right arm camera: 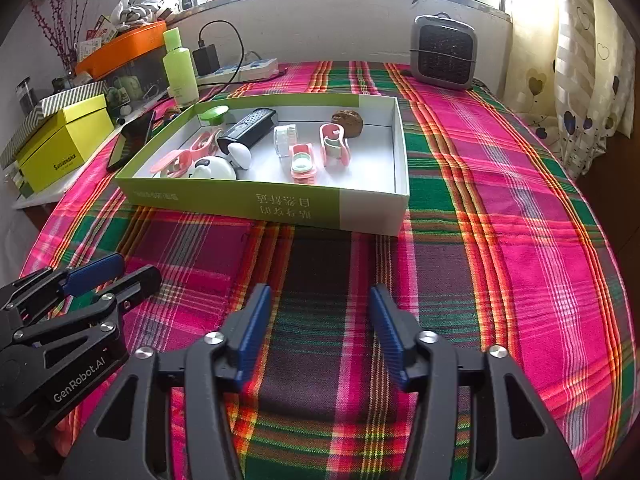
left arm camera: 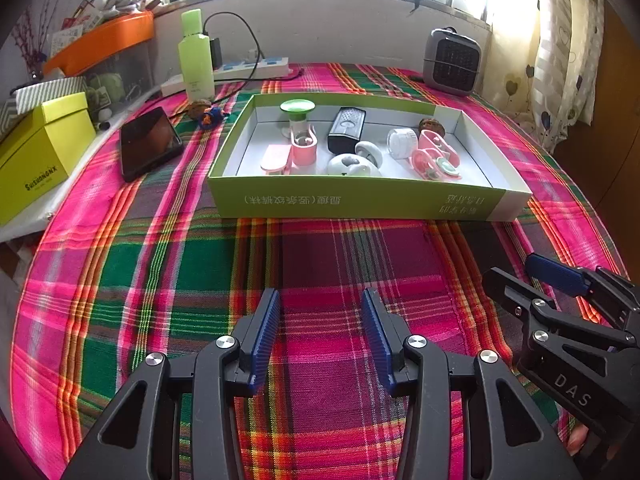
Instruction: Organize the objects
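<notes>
A shallow green and white box (left arm camera: 360, 200) (right arm camera: 280, 204) lies on the plaid cloth. Inside it are pink clips (left arm camera: 434, 156), a black device (left arm camera: 346, 130), a white round case (left arm camera: 352, 164), a green-topped jar (left arm camera: 296, 114) and a walnut (right arm camera: 347, 123). Left of the box, on the cloth, lie a black phone (left arm camera: 148, 144), another walnut (left arm camera: 199, 107) and a small blue toy (left arm camera: 214, 116). My left gripper (left arm camera: 322, 300) (right arm camera: 136, 268) hovers over the cloth in front of the box, open and empty. My right gripper (right arm camera: 320, 294) (left arm camera: 516, 272) is beside it, also open and empty.
A green bottle (left arm camera: 196, 56), a power strip with a charger (left arm camera: 256, 68) and a small grey heater (left arm camera: 452, 60) stand along the back wall. A yellow box (left arm camera: 40, 152) and an orange-lidded bin (left arm camera: 100, 44) sit at the left. A curtain (right arm camera: 580, 80) hangs at the right.
</notes>
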Demonstrator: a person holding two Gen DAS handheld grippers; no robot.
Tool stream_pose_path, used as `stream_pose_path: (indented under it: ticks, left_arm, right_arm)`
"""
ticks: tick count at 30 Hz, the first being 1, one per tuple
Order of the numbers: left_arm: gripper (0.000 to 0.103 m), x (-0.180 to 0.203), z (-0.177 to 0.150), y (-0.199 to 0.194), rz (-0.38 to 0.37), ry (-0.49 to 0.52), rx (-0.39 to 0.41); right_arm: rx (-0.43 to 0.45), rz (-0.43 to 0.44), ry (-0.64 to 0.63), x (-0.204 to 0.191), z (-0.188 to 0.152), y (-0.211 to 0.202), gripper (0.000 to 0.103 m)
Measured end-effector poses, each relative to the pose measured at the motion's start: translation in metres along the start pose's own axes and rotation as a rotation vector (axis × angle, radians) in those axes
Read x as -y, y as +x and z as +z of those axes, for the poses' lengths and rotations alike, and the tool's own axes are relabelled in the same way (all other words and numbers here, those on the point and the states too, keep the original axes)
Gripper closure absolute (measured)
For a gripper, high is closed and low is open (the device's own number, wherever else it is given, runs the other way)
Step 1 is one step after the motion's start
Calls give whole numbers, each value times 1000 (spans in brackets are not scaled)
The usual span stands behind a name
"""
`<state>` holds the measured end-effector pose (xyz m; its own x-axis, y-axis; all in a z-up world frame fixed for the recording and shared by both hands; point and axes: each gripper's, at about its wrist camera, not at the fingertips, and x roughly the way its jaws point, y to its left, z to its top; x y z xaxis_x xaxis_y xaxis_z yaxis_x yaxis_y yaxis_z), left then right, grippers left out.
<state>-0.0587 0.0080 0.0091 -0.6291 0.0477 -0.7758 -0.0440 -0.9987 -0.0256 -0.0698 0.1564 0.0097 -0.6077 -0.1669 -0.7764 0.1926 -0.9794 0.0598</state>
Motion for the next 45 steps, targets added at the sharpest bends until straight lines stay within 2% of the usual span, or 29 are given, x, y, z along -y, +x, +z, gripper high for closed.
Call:
stream_pose_path:
  ticks: [15,21,45]
  left_arm:
    - [51,5,-1,2,7,20,1]
    - [49,6,-1,2,8,19,1]
    - [48,6,-1,3,10,17,1]
  right_arm:
    - [-13,-52,-23,-5,-2,2,43]
    - [-17,-66,-14,-4,-2,2,38]
    - [-17,-66,-14,-4,-1,2,37]
